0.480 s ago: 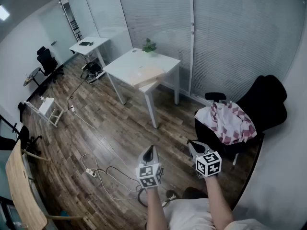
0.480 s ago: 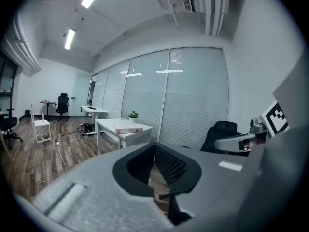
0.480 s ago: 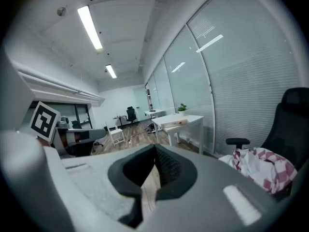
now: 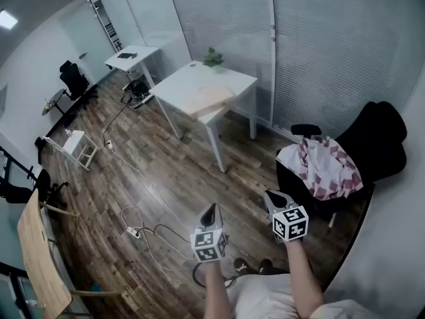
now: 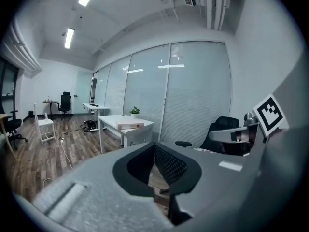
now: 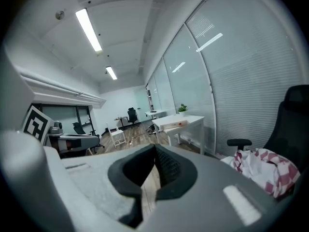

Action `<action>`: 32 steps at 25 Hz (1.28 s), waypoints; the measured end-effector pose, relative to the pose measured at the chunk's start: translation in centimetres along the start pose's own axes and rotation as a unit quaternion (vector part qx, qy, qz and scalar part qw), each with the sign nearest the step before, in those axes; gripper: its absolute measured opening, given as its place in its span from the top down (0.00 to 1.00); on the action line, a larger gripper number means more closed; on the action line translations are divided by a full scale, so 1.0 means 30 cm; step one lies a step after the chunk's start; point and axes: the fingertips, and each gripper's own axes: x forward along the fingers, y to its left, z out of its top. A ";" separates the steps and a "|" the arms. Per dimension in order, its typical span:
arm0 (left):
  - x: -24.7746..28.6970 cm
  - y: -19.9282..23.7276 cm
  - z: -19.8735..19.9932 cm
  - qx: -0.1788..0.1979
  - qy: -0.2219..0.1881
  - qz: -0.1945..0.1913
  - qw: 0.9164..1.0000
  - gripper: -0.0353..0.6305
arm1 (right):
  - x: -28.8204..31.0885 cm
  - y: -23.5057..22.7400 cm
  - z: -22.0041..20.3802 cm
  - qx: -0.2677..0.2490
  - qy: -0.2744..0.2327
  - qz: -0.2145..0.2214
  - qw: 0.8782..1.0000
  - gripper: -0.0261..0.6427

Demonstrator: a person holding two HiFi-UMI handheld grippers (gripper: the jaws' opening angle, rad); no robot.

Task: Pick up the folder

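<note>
The folder [image 4: 207,100] is a flat pale tan thing lying on the white table [image 4: 229,82] across the room, near its front corner. It shows small in the left gripper view [image 5: 129,125] and in the right gripper view [image 6: 173,124]. Held out over the wooden floor, far short of the table, my left gripper [image 4: 210,209] is shut and empty. My right gripper [image 4: 273,197] sits beside it, also shut with nothing in it. In each gripper view the dark jaws meet, left [image 5: 154,146] and right [image 6: 155,148].
A black office chair [image 4: 378,145] with a pink-and-white checked cloth [image 4: 325,168] stands close on the right. Cables and a power strip [image 4: 133,232] lie on the floor to the left. A potted plant [image 4: 213,58] is on the table's far edge. A white stool [image 4: 74,145] stands farther left.
The room has slid slightly right and down in the head view as the head moved. Both grippers stay shut and keep almost the same places.
</note>
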 end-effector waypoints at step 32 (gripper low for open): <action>0.164 0.022 0.029 -0.053 -0.020 0.048 0.997 0.93 | 0.101 -0.162 0.079 -0.066 -0.035 0.011 0.997 0.96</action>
